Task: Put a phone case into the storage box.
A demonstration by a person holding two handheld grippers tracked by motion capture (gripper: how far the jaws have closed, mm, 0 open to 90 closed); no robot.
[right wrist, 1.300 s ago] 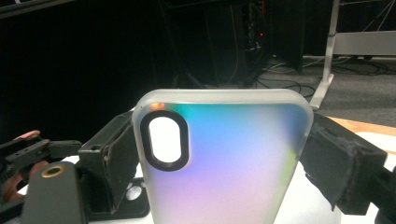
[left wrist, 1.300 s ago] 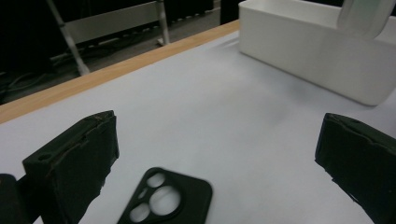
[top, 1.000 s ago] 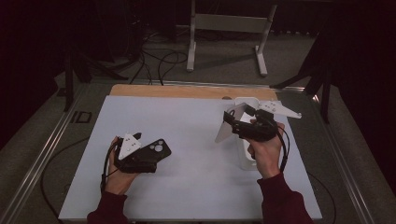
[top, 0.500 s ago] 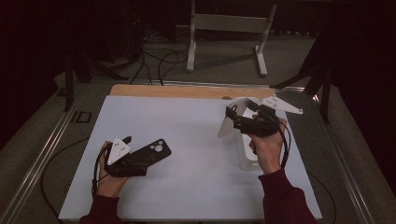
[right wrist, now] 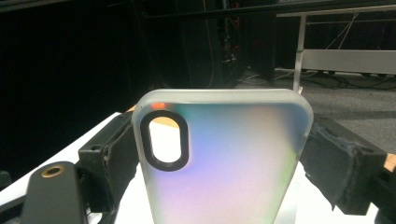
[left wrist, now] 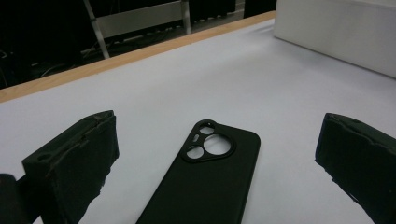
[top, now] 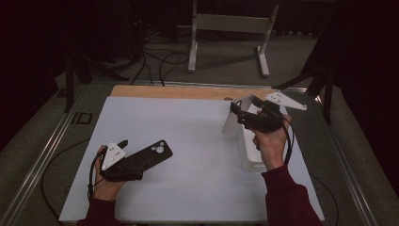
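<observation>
A black phone case (top: 149, 156) (left wrist: 205, 186) lies flat on the white table sheet (top: 188, 127), camera cutout pointing away from the person. My left gripper (top: 131, 161) (left wrist: 219, 158) rests low at its near end, open, with the jaws standing wide on either side of the case and clear of it. At the right, my right gripper (top: 241, 115) (right wrist: 224, 158) is raised above the table and shut on a translucent, iridescent phone case (top: 232, 117) (right wrist: 219, 154). That case stands upright, and the pads press on its two long edges.
A white box (top: 248, 149) (left wrist: 336, 32) sits on the sheet under the right hand. A wooden strip (top: 179, 91) runs along the table's far edge. Beyond it, a metal stand (top: 226, 23) and cables lie on the floor.
The left gripper has drawn back toward the lower left and sunk a little, uncovering more of the black case. The right gripper has hardly moved with its case.
</observation>
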